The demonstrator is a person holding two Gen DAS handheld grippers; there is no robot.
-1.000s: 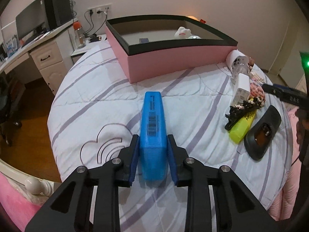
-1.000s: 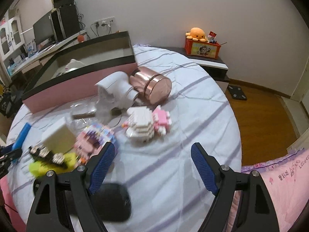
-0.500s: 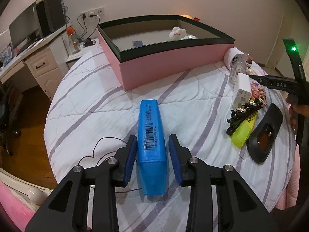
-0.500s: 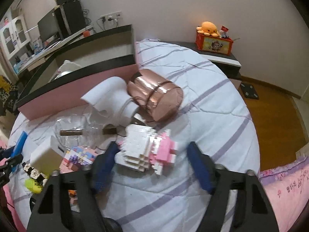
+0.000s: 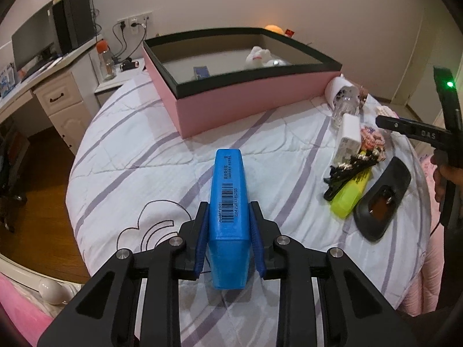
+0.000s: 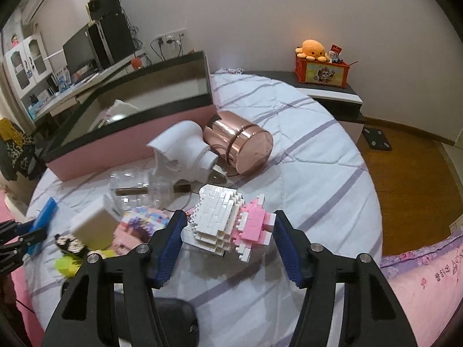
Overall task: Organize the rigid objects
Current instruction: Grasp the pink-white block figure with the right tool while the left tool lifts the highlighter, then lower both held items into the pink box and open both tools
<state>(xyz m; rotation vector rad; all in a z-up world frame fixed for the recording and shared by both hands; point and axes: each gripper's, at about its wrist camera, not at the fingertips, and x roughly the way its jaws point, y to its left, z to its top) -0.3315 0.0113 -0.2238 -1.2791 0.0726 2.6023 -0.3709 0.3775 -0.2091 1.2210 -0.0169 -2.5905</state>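
Left wrist view: left gripper [image 5: 228, 240] at bottom centre, jaws closing with the blue box [image 5: 230, 202] between them, both blue pads flat against its long sides. Box stands on its narrow edge with the barcode face up, far end pointing toward frame centre; that upright pose likely gives the pads two parallel faces to pinch. Pink storage box [image 5: 249, 104] sits upper centre on the striped bedspread [image 5: 130, 150], open top with black rim, a white toy and a small dark item already inside, so probably the drop target. Clutter in a row at right: white charger [image 5: 348, 134], yellow highlighter [image 5: 351, 192], black oval case [image 5: 382, 199]. Right-hand tool pokes in at the right edge.

Right wrist view: right gripper [image 6: 228, 243] at bottom centre, half spread, pads flanking the white-and-pink brick figure [image 6: 231, 222]. Left pad looks touching or just beside the white bricks, right pad just apart from the pink end; cannot tell if it grips yet. Wide stance fits the figure's bulk. Rose-gold cup [image 6: 240, 147] lies on its side at centre, beside a white device [image 6: 185, 150]. Clear bottle [image 6: 139, 188] lies left of centre.
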